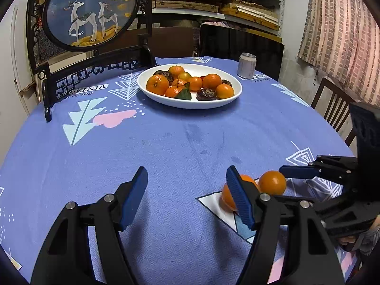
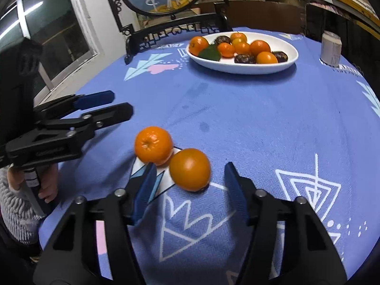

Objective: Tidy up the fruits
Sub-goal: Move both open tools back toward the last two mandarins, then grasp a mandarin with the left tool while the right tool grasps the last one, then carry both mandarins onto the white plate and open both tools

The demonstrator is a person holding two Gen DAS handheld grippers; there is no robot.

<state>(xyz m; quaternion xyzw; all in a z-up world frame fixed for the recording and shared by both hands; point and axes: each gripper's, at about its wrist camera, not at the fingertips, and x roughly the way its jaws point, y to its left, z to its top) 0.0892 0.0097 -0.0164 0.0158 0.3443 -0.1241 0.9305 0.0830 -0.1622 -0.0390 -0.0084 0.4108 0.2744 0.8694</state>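
The right gripper (image 2: 188, 185) hangs low over the near edge of the table, its blue pads spread apart. A smooth orange (image 2: 190, 169) sits on the cloth between and just beyond the fingertips, and neither pad touches it. A second orange (image 2: 153, 145), dimpled and showing its stem end, lies just to the far left of the first, touching it or nearly so.

The left gripper (image 1: 187, 192) hovers to the left of the pair, jaws apart with nothing between them; only the blue tablecloth (image 1: 166, 142) shows in the gap. Its right finger (image 1: 239, 199) stands in front of the dimpled orange (image 1: 228, 197) from that side, though I cannot tell whether it touches. A hand (image 2: 47, 185) in a grey knitted sleeve grips its handle.

Further out, toward the far side of the table, a white plate (image 1: 190, 102) holds a heap of oranges (image 1: 158, 84), a few dark brown fruits (image 1: 206, 94) and a green leaf (image 1: 185, 93). A pale drink can (image 1: 247, 66) stands right of the plate. A round picture of two white deer (image 1: 91, 11) in a black carved stand rises at the far left.
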